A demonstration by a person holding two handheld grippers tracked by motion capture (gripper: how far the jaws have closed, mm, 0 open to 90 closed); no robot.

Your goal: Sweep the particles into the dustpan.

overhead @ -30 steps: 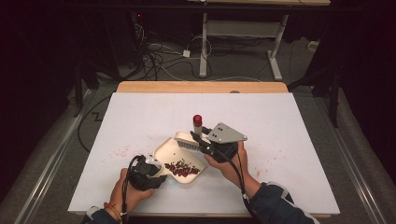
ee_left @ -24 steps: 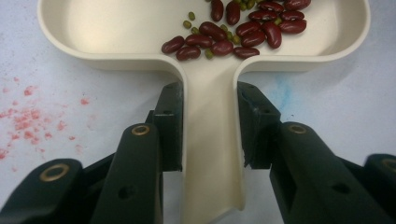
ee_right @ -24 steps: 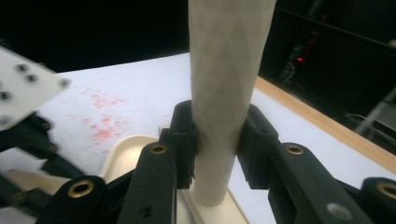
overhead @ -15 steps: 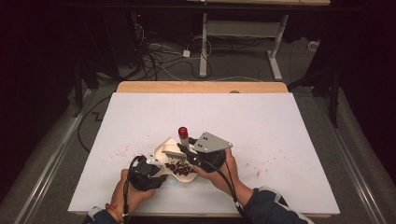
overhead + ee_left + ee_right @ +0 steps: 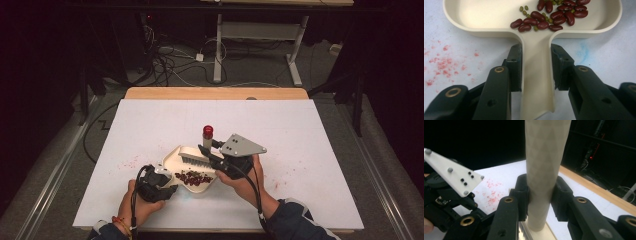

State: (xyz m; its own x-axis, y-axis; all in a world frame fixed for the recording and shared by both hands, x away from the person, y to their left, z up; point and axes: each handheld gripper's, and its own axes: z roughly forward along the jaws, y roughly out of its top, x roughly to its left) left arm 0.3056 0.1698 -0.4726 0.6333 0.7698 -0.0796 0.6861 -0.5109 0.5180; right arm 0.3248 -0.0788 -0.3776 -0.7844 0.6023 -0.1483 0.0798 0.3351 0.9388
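High view: the left gripper (image 5: 159, 186) clamps the handle of a cream dustpan (image 5: 176, 159) that lies flat on the white bench (image 5: 320, 150), probably to keep it from sliding while the brush works. The right gripper (image 5: 206, 150) holds a small brush (image 5: 194, 159) by its pale handle, red cap (image 5: 207, 131) pointing up and bristles down inside the pan, just behind a heap of red beans (image 5: 192, 178); this looks like sweeping beans deeper into the pan. Reddish specks (image 5: 131, 163) stain the bench left of the pan. Cables and a frame stand on the floor beyond the far edge, well apart. Left gripper view: both jaws press the sides of the dustpan handle (image 5: 537, 82); kidney beans (image 5: 549, 15) mixed with a few small green ones (image 5: 523, 9) sit against the near wall. Nothing blocks the pan mouth. Right gripper view: the jaws close on the upright brush handle (image 5: 544, 170); the grey plate (image 5: 451, 176) of the other gripper is close at the left, so the two grippers crowd each other.
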